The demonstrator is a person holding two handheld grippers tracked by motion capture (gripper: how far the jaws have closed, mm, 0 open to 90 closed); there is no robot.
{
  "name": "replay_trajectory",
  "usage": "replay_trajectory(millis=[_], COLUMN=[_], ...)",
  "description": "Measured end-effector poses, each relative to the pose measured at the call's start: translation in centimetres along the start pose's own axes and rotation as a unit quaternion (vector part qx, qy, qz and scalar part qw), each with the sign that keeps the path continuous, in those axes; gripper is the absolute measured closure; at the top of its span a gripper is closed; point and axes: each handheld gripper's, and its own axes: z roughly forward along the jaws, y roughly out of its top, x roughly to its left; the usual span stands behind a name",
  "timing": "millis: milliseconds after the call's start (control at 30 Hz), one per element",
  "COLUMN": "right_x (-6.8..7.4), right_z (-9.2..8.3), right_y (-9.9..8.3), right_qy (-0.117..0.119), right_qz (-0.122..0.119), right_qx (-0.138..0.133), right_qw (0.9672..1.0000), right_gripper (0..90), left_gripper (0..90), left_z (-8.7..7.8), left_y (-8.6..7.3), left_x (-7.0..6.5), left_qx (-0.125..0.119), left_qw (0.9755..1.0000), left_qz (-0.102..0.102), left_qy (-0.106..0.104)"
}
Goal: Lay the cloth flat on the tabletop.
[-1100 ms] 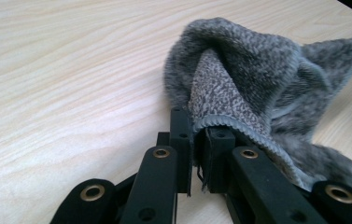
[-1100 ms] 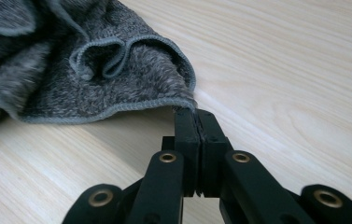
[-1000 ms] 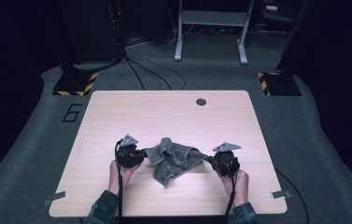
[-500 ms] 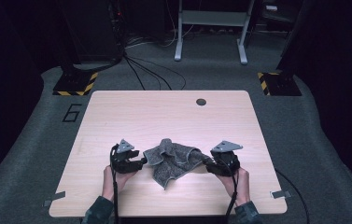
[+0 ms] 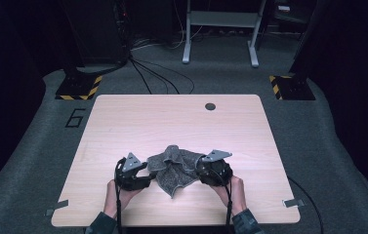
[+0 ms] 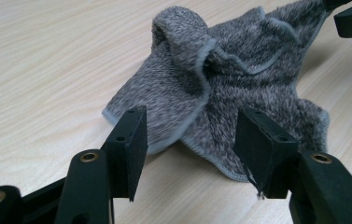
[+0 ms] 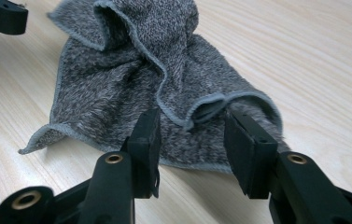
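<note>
Crumpled grey cloth (image 5: 174,168) between two grippers
Left gripper (image 5: 145,174) and right gripper (image 5: 200,170) flank it on the wooden table (image 5: 172,122)

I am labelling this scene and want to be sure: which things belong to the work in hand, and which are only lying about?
In the job:
- grey cloth, crumpled on the table
- left hand-held gripper, jaws apart at the cloth's edge
- right hand-held gripper, jaws apart at the other edge

Just lying about:
- floor cables
- metal stand
- striped bases
</note>
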Motion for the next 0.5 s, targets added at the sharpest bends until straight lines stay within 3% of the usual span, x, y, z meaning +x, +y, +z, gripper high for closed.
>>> replay_trajectory(millis=[167, 300, 400, 500], right_x=[0.3, 0.4, 0.5, 0.4], right_z=[1.2, 1.8, 2.4, 2.8], right_y=[0.1, 0.1, 0.2, 0.3], right_qy=[-0.006, -0.006, -0.009, -0.014], right_qz=[-0.004, -0.001, -0.001, 0.001], right_qx=[0.015, 0.025, 0.029, 0.038], right_qw=[0.9999, 0.9997, 0.9995, 0.9992], right_gripper=[57.6, 59.7, 61.3, 62.5], left_gripper=[44.1, 44.9, 47.6, 48.3], left_z=[0.9, 1.7, 2.2, 2.6], left_y=[-0.6, -1.0, -1.0, -0.9], left_x=[0.0, 0.8, 1.2, 1.1], left_qx=[0.023, 0.043, 0.070, 0.082], left_qw=[0.9993, 0.9983, 0.9966, 0.9955], left_qz=[0.020, 0.019, 0.029, 0.035], left_qy=[0.023, 0.035, 0.031, 0.034])
